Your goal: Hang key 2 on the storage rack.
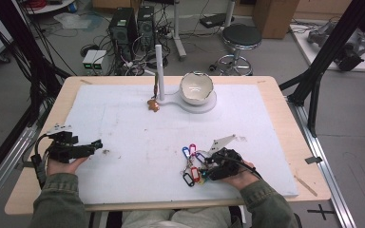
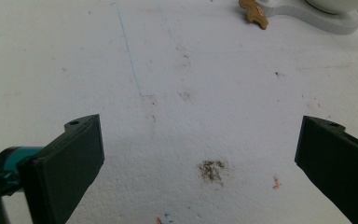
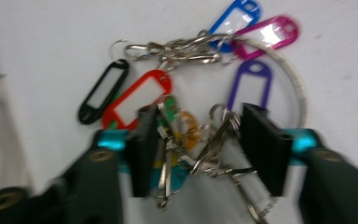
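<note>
A bunch of coloured key tags (image 1: 190, 167) on metal rings and clips lies on the white board near the front right. In the right gripper view the bunch of key tags (image 3: 140, 98) shows black, red, blue, pink and purple tags fanned out above tangled clips. My right gripper (image 1: 204, 169) lies low over it, and the right gripper (image 3: 196, 140) has its jaws narrowed around the clips, with a little slack beside the right pad. My left gripper (image 1: 97, 144) rests at the front left, and the left gripper (image 2: 200, 154) is wide open over bare, stained board.
A white bowl (image 1: 196, 88) sits on a white stand with an upright post (image 1: 159, 61) at the back centre. A small gold piece (image 1: 153, 105) lies at the post's foot; it is the gold piece (image 2: 254, 11) at the top of the left gripper view. White board (image 1: 123, 118) covers the table.
</note>
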`<action>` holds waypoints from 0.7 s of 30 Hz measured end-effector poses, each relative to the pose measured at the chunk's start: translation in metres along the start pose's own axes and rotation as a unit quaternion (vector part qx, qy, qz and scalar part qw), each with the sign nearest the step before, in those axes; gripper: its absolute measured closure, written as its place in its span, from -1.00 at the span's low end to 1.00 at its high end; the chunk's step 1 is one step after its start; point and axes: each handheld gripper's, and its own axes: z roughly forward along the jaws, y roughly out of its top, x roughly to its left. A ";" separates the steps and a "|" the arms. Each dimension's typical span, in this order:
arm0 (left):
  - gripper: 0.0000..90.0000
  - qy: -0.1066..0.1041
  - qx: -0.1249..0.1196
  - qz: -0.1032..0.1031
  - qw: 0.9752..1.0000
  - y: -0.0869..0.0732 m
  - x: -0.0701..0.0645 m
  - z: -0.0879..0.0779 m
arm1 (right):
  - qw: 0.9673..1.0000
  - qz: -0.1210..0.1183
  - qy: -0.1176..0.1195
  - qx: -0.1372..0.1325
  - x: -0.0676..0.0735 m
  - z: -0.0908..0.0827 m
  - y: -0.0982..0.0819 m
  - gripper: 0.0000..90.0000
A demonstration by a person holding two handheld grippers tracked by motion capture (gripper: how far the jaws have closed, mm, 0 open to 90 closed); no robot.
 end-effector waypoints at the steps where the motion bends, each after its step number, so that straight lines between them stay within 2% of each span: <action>1: -0.96 0.000 0.000 0.000 1.000 0.000 0.000 0.000 | 1.000 0.000 0.004 -0.001 -0.001 -0.001 0.000 0.36; 3: -0.96 0.000 0.000 0.000 1.000 0.000 0.000 0.000 | 1.000 0.000 0.007 -0.004 -0.001 -0.002 0.001 0.54; 8: -0.96 -0.001 0.000 0.000 1.000 0.000 0.000 0.000 | 1.000 0.008 -0.001 -0.005 -0.002 -0.005 0.002 0.67; 9: -0.96 -0.001 0.000 0.000 1.000 0.000 0.000 0.000 | 1.000 0.008 -0.004 -0.008 -0.002 -0.006 0.002 0.83; 10: -0.96 -0.001 0.000 0.001 1.000 0.000 0.000 0.000 | 1.000 0.006 -0.011 -0.012 -0.002 -0.006 0.002 0.85; 15: -0.96 -0.002 0.002 0.002 1.000 0.000 0.000 0.001 | 1.000 0.010 -0.016 -0.012 -0.001 -0.006 0.003 0.85; 21: -0.96 -0.002 0.001 0.002 1.000 0.000 0.000 0.001 | 1.000 0.020 -0.010 -0.013 -0.002 -0.007 0.002 0.86</action>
